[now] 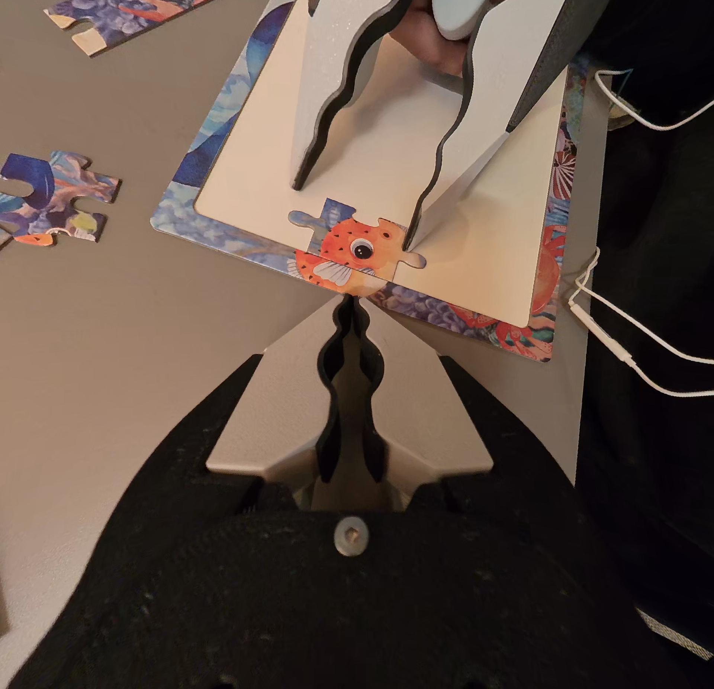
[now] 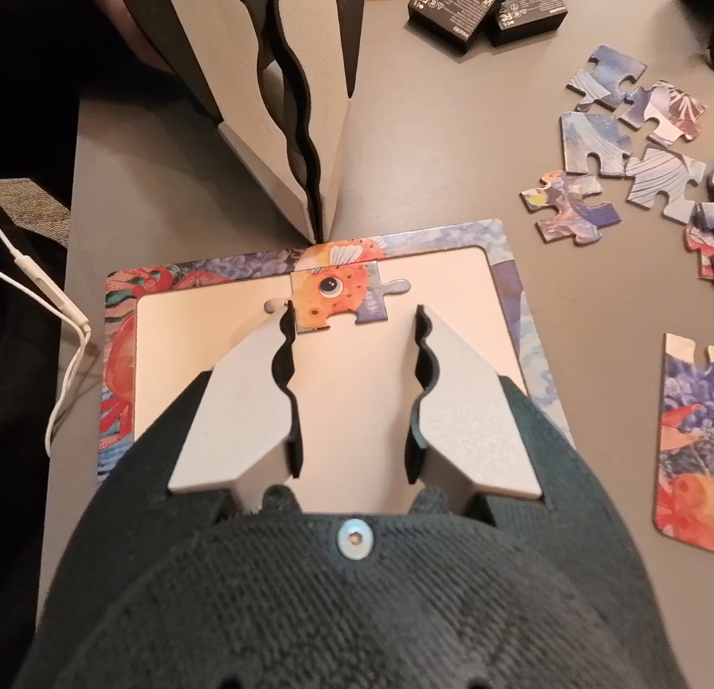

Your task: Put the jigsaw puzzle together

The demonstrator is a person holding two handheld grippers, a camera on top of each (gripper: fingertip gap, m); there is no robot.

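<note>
The puzzle tray (image 1: 185, 214) lies on the grey table, with a sea-picture border around a blank white bed. One orange fish piece (image 1: 355, 245) sits in the bed against the border; it also shows in the right wrist view (image 2: 332, 295). My left gripper (image 1: 353, 301) is shut and empty, its tips touching the tray's outer edge next to the fish piece. From the right wrist view it (image 2: 318, 239) stands at the tray's far edge. My right gripper (image 2: 354, 308) is open over the bed, with one fingertip (image 2: 288, 309) touching the fish piece's side. It also shows in the left wrist view (image 1: 352, 215).
Several loose pieces (image 2: 618, 149) lie right of the tray (image 2: 506, 284), with a joined block of pieces (image 2: 687, 458) nearer. Two more clusters (image 1: 58, 199) (image 1: 135, 10) show in the left wrist view. Black boxes (image 2: 463, 2) stand at the back. A white cable (image 1: 618, 342) hangs off the table edge. The left gripper's tips are roughly 5 cm from the right gripper's.
</note>
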